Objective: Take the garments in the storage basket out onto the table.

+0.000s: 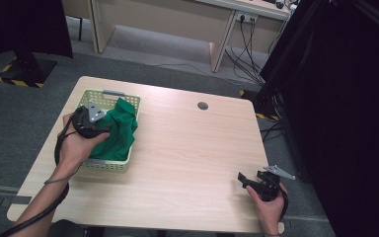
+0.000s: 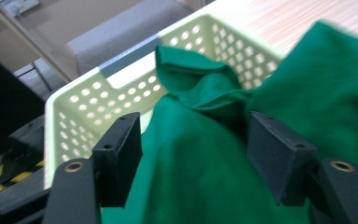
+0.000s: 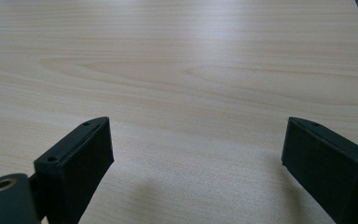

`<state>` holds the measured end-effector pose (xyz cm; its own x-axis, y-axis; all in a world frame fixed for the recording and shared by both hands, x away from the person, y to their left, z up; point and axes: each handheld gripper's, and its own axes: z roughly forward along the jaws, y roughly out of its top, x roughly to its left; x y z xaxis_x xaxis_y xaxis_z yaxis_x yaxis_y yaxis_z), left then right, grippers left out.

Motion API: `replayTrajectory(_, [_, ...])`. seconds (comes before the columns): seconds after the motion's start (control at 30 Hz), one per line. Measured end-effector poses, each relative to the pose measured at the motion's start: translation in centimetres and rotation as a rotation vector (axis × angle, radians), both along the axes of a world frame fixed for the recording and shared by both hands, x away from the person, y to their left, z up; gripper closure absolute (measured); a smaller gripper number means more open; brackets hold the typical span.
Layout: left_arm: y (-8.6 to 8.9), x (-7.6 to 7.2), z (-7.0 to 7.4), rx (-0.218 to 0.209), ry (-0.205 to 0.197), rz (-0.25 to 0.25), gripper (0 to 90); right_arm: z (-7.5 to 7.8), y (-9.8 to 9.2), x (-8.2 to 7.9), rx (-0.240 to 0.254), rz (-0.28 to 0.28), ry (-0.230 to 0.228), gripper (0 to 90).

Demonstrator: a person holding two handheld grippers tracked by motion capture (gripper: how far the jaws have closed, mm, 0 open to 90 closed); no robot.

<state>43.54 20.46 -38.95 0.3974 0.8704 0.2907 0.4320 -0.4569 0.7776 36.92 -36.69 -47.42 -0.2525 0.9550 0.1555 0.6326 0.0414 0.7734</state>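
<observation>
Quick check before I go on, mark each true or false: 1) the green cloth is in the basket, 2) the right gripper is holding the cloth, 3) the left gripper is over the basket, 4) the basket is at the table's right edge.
1) True: the green cloth lies in the pale basket, partly draped over its rim.
2) False: the right gripper is open above bare table, nothing between its jaws.
3) True: the left gripper is at the basket, cloth between its jaws.
4) False: the basket sits on the table's left side.
</observation>
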Motion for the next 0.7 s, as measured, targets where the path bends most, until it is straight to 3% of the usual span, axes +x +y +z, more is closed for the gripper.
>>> replayTrajectory(0.03, [0.0,0.0,0.0,0.000,0.000,0.000,36.8,0.0,0.0,0.0,0.000,0.000,0.000,9.3])
replayTrajectory(0.07, [-0.1,0.4,-0.1,0.013,0.030,0.009,37.8,0.0,0.0,0.0,-0.001,0.001,-0.001,9.3])
replayTrajectory(0.13, [-0.1,0.6,-0.1,0.028,0.039,0.010,40.5,0.0,0.0,0.0,0.000,0.001,-0.001,9.3])
replayTrajectory(0.2, [-0.3,1.2,-0.4,0.046,0.077,0.021,43.4,0.0,0.0,0.0,0.000,0.001,-0.002,9.2])
replayTrajectory(0.3, [-0.3,1.6,-0.5,0.056,0.095,0.031,48.4,0.0,0.0,0.0,-0.001,0.003,-0.002,9.2])
replayTrajectory(0.33, [-0.2,1.8,-0.7,0.065,0.119,0.041,50.1,0.0,0.0,0.0,0.000,0.004,-0.002,9.3])
replayTrajectory(0.53, [-0.4,2.4,-1.4,0.099,0.188,0.039,68.8,0.0,0.0,0.0,0.001,0.005,0.000,9.2])
replayTrajectory(0.7, [-0.4,2.6,-1.6,0.088,0.206,0.024,79.8,0.0,0.0,0.0,0.002,0.004,0.000,9.2])
